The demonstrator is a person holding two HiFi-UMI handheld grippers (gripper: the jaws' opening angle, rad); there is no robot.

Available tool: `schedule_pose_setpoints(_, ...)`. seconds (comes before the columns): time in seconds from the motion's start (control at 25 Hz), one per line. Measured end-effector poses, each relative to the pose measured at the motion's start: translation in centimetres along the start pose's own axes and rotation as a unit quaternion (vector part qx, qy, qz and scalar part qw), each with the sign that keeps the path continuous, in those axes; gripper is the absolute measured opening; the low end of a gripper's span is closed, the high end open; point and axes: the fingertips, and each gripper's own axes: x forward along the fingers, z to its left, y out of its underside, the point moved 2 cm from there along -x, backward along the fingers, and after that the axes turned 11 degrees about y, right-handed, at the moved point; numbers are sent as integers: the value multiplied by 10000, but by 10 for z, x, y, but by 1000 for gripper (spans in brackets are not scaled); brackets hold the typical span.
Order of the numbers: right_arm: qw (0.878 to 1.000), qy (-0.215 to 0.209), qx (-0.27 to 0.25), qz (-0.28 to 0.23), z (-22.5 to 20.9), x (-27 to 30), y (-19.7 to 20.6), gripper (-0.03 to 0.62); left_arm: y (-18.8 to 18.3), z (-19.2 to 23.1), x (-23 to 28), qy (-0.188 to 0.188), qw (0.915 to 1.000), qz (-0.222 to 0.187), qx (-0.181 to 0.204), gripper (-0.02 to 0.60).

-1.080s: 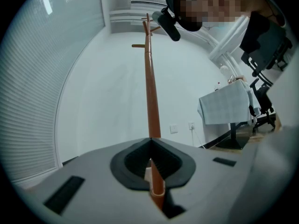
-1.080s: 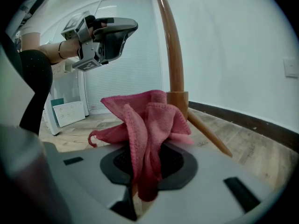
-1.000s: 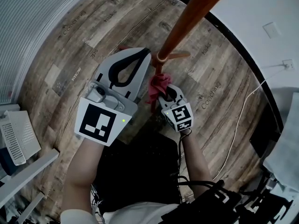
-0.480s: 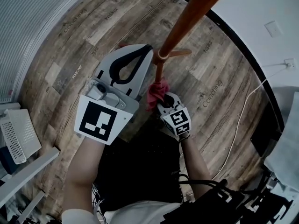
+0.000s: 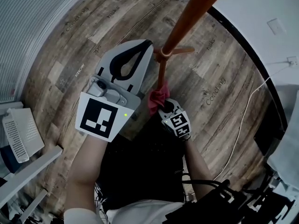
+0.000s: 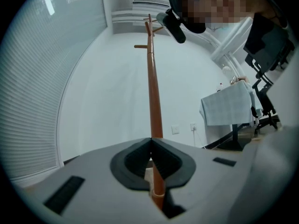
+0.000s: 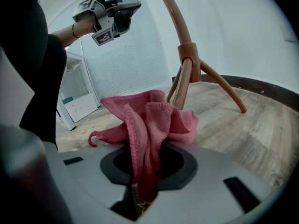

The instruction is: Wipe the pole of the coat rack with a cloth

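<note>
The brown coat rack pole (image 5: 189, 15) slants down to a collar (image 5: 163, 54) where its legs (image 5: 180, 51) spread over the wood floor. My right gripper (image 5: 163, 105) is shut on a crumpled pink cloth (image 5: 158, 98), which sits low on the rack just under the collar. In the right gripper view the pink cloth (image 7: 148, 118) bunches out of the right gripper (image 7: 148, 158), in front of the rack's leg (image 7: 181, 85). My left gripper (image 5: 148, 45) hangs shut and empty beside the collar. In the left gripper view the pole (image 6: 153, 83) rises behind the left gripper (image 6: 150, 141).
A white perforated basket (image 5: 19, 133) and a shelf edge stand at the left, below the window blinds (image 5: 28, 27). A white cable (image 5: 242, 120) runs over the floor at the right. Dark equipment (image 5: 243, 204) fills the lower right. A draped stand (image 6: 229, 104) shows beyond the pole.
My right gripper has carried the pink cloth down the rack, away from the collar and nearer my body. The left gripper has stayed shut and hardly moved.
</note>
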Motion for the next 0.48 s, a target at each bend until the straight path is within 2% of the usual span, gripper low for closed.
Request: schedule_pose_setpoints(0.48, 9962, -374, -152, 772, 16, -1, 32, 94, -3, 1, -2, -60, 9999, -63, -88, 14)
